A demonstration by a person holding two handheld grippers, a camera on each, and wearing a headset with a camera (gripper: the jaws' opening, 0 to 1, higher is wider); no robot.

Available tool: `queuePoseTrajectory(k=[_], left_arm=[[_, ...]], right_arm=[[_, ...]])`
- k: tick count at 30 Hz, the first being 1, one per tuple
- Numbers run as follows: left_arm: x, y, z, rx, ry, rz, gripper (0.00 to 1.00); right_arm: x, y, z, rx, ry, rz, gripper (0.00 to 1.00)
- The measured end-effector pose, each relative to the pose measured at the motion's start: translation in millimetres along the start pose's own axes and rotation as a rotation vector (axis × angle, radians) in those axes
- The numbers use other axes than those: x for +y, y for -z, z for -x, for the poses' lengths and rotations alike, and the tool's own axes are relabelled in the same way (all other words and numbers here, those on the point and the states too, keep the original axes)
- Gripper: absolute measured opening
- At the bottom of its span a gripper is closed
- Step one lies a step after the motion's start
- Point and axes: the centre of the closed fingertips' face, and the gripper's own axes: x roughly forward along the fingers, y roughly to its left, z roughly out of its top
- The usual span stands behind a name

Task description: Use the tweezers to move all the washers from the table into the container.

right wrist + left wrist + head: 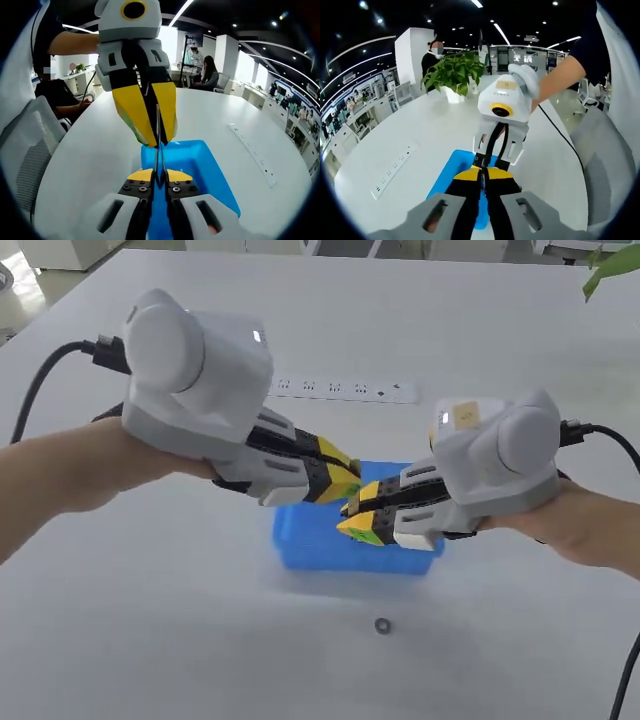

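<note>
Blue container [300,545], inside partly hidden, left tool [348,478] and right tool [348,515] both nipped, seemingly, on thin tweezers [159,160], washer [382,625] on bench [150,640].

My left gripper [348,478] and right gripper [352,522] block most of the container [300,550], so I can't see inside it. The washer [382,625] is a tiny speck, and the tweezers [158,155] are just a thin sliver.

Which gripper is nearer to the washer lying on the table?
Right. The right gripper hovers over the container, just beyond the washer; the left gripper is over it too, farther back.
</note>
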Motion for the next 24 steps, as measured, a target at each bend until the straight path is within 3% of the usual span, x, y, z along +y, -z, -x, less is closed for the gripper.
queuePoseTrajectory(k=[5, 7, 12, 24], left_arm=[[-1.7, -0.7, -1.5, 0.013, 0.032, -0.027, 0.05], [-4.4, 1.1, -1.7, 0.038, 0.063, -0.049, 0.05], [-1.1, -1.7, -3.5, 0.026, 0.081, -0.052, 0.05], [7.0, -7.0, -4.4, 0.023, 0.056, -0.102, 0.05]], right_arm=[[-1.1, 0.1, 1.3, 0.007, 0.004, 0.008, 0.1], [-0.7, 1.4, 1.6, 0.014, 0.005, 0.014, 0.1], [-4.8, 2.2, 2.9, 0.016, 0.02, 0.008, 0.11], [-19.4, -2.5, 8.8, 0.004, 0.087, -0.036, 0.16]])
